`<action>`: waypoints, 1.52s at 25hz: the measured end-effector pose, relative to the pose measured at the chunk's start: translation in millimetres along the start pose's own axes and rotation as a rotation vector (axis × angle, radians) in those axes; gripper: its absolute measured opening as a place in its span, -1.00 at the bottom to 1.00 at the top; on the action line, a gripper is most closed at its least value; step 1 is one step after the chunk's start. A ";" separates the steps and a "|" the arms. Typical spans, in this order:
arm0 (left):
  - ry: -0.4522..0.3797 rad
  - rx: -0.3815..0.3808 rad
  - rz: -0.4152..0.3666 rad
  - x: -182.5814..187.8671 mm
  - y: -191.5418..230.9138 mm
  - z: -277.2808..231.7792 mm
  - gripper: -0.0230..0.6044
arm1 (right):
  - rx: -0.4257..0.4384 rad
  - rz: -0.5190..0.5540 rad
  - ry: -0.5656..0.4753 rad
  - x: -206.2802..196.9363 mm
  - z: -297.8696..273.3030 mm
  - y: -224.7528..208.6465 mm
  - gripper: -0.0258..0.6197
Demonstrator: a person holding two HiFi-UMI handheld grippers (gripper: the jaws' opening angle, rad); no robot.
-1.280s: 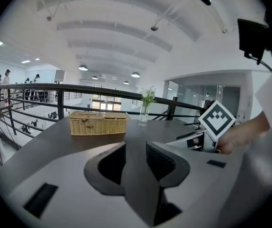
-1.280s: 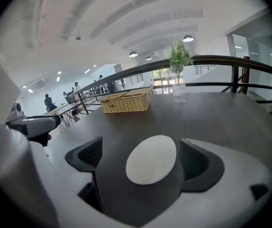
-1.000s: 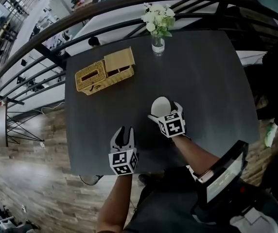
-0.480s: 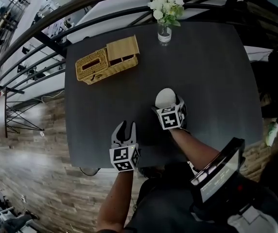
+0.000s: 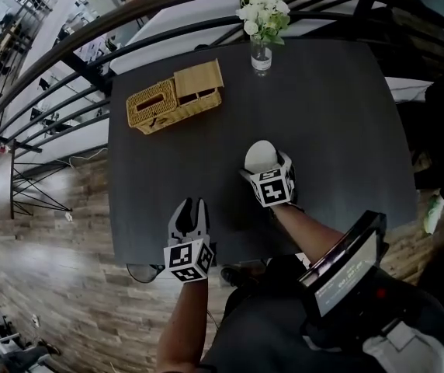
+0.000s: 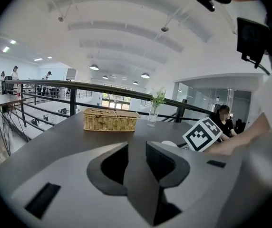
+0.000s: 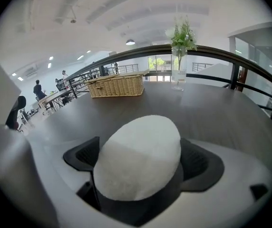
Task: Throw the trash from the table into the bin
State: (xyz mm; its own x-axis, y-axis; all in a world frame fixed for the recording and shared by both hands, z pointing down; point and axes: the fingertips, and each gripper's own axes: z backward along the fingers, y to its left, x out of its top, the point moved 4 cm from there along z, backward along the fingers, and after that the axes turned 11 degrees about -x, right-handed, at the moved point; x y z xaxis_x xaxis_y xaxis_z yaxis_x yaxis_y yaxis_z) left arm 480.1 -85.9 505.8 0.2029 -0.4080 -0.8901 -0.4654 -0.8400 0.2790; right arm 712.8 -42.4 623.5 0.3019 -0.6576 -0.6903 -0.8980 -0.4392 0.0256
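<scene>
A dark, matte, roughly square table (image 5: pixel 346 130) stands on a mezzanine beside a curved black railing (image 5: pixel 67 61), with pale wood-plank floor (image 5: pixel 51 286) at the lower left of the head view. The right gripper (image 5: pixel 265 164) sits at the centre of the frame, and its fingers (image 7: pixel 198 163) stand wide apart with their ribbed black pads pressed against both sides of a white piece of trash (image 7: pixel 138 156). The trash is a smooth, rounded, dome-like lump with a fine, soft-looking surface (what it is made of cannot be told). It fills the whole gap between the jaws, low over the tabletop. The left gripper (image 5: pixel 190 208) is lower and further left, near the table's close edge. Its fingers (image 6: pixel 114 163) are only a narrow slit apart and hold nothing, with bare tabletop showing between them. A woven straw-coloured wicker basket (image 5: pixel 174 95), rectangular with a flat lid panel, lies toward the upper left of the table. A clear glass vase (image 5: pixel 261 53) of white flowers (image 5: pixel 262 10) stands at the top edge, well apart from the basket. Against the picture half a second ago, the right gripper and the white lump sit in almost the same spot. The left gripper has slid slightly down and to the left, its jaws as narrow as before.
</scene>
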 end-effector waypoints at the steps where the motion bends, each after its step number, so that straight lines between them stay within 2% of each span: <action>1: -0.009 -0.006 -0.010 2.3 -1.2 4.4 -0.54 | 0.006 0.005 -0.001 0.9 4.3 1.9 0.76; 3: -0.027 -0.006 -0.026 6.6 -1.3 16.1 -0.54 | 0.027 0.003 -0.013 6.3 14.7 9.0 0.75; 6: -0.074 0.029 0.017 12.0 3.8 41.8 -0.55 | 0.069 0.000 -0.047 16.4 35.6 24.8 0.75; 9: -0.110 0.092 0.062 13.0 10.0 78.4 -0.80 | 0.127 0.003 -0.076 24.5 64.1 48.6 0.75; 12: -0.148 0.159 0.084 12.3 14.4 115.9 -0.89 | 0.201 0.012 -0.113 35.5 91.3 75.6 0.75; 15: -0.207 0.209 0.101 15.3 20.4 146.2 -0.89 | 0.269 0.038 -0.149 50.2 109.8 102.2 0.75; 20: -0.288 0.262 0.114 10.7 37.0 215.8 -0.89 | 0.374 0.073 -0.198 59.9 145.1 172.6 0.75; 26: -0.320 0.370 0.134 -4.1 57.0 308.2 -0.89 | 0.506 0.130 -0.235 53.3 194.4 264.4 0.75; 29: -0.347 0.422 0.113 -6.2 68.3 360.9 -0.89 | 0.564 0.168 -0.250 49.1 220.2 314.4 0.75; 38: -0.424 0.622 0.134 -50.4 99.8 500.3 -0.89 | 0.722 0.265 -0.263 11.3 278.4 448.3 0.75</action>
State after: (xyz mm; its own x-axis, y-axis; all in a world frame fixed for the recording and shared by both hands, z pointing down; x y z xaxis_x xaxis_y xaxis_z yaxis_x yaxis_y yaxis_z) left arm -7.6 29.8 398.3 -0.1791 -0.2142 -0.9602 -0.8876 -0.3859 0.2517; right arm 224.6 -76.4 425.8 0.0459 -0.4792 -0.8765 -0.9412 0.2732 -0.1987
